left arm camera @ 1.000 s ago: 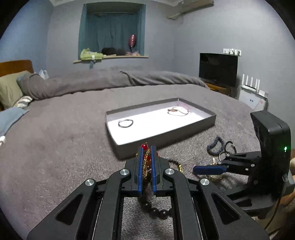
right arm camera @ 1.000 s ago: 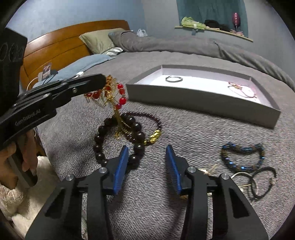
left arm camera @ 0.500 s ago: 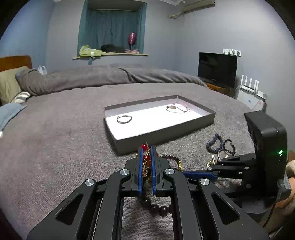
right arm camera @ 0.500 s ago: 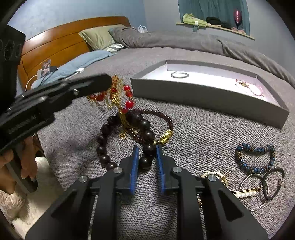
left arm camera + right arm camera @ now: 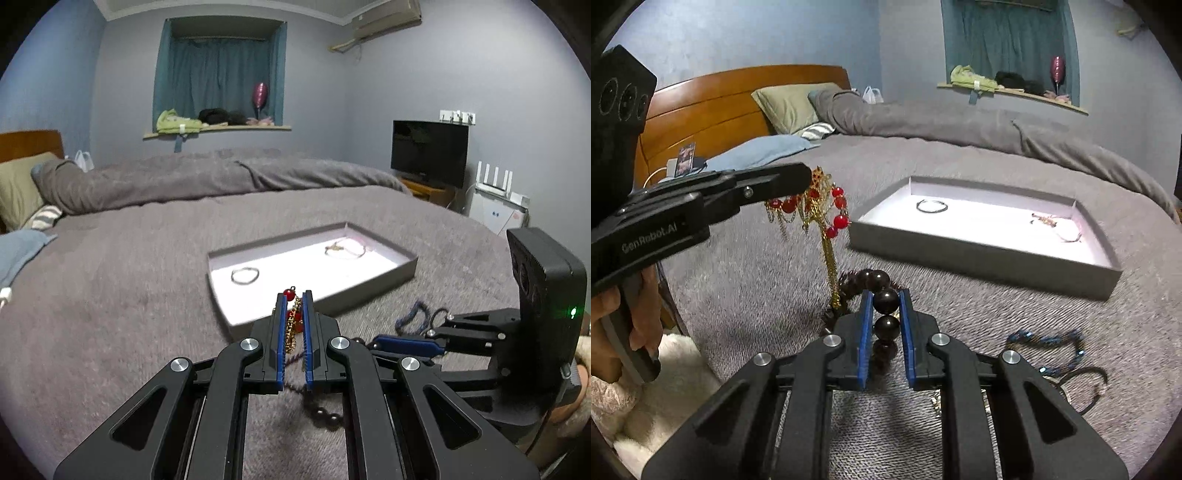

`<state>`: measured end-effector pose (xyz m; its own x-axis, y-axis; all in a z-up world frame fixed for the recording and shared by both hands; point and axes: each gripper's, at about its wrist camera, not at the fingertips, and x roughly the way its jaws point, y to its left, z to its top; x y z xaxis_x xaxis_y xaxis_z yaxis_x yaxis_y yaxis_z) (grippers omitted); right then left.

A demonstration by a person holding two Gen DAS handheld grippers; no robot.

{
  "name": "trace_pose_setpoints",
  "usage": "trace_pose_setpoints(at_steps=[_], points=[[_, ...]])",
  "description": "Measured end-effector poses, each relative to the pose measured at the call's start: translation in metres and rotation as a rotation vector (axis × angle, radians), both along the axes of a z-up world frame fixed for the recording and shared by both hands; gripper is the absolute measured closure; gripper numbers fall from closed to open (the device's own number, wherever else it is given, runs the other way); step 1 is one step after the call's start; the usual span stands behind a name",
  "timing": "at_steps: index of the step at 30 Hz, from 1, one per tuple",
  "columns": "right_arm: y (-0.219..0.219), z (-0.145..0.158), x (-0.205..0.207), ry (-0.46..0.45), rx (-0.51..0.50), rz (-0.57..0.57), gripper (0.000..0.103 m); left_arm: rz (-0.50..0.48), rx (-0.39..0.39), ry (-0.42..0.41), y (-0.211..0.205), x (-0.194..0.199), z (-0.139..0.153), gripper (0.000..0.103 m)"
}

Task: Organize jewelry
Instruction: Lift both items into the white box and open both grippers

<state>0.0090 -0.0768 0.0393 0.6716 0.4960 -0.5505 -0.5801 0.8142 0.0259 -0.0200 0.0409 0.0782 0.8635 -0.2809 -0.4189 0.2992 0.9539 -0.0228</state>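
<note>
Right wrist view tells most of it: the right gripper (image 5: 885, 306) is pinching the dark bead bracelet (image 5: 885, 300), with one big bead squeezed between the blue pads at lower centre of the frame and the rest of the strand running up ahead of the tips and dropping down behind them. At upper left of the same frame, the left gripper (image 5: 798, 181) is clamped on the red and gold necklace (image 5: 827, 210), whose gold chain hangs straight down so its tail lands just left of the bead bracelet, possibly touching it; I can't tell if they're tangled.

The relation that matters is the tray (image 5: 979, 258). It sits up and right of centre in this view, past the held beads, with its long side running across the frame. A thin bangle (image 5: 932, 206) lies in its left part and a small chain piece (image 5: 1056, 225) in its right part, leaving the middle floor bare.

In the left wrist view the tray (image 5: 317, 302) is dead ahead of the left gripper (image 5: 294, 306), just beyond the tips, so I'd guess the left hand has the shorter trip. The blue bead bracelet (image 5: 1045, 341) and a dark ring (image 5: 1084, 387) are on the bedspread (image 5: 997, 317) at lower right, beside the right gripper.
</note>
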Motion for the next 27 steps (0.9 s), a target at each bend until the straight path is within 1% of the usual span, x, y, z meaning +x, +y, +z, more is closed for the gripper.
trace_pose_setpoints(at_steps=[8,11,16,23,27], points=[[-0.020,0.020,0.007,-0.044,0.024,-0.040,0.089,-0.014,0.009,-0.015,-0.010,0.016,0.014,0.094],[-0.029,0.030,0.012,-0.069,0.030,-0.063,0.089,-0.013,0.002,-0.002,-0.010,0.026,0.015,0.094],[-0.040,0.042,0.022,-0.102,0.022,-0.114,0.089,0.000,0.012,0.012,-0.010,0.045,0.014,0.094],[-0.059,0.060,0.050,-0.141,0.021,-0.200,0.089,0.005,0.024,0.007,-0.015,0.074,0.021,0.094],[-0.065,0.067,0.065,-0.162,0.019,-0.226,0.089,0.011,0.025,-0.001,-0.019,0.092,0.026,0.094]])
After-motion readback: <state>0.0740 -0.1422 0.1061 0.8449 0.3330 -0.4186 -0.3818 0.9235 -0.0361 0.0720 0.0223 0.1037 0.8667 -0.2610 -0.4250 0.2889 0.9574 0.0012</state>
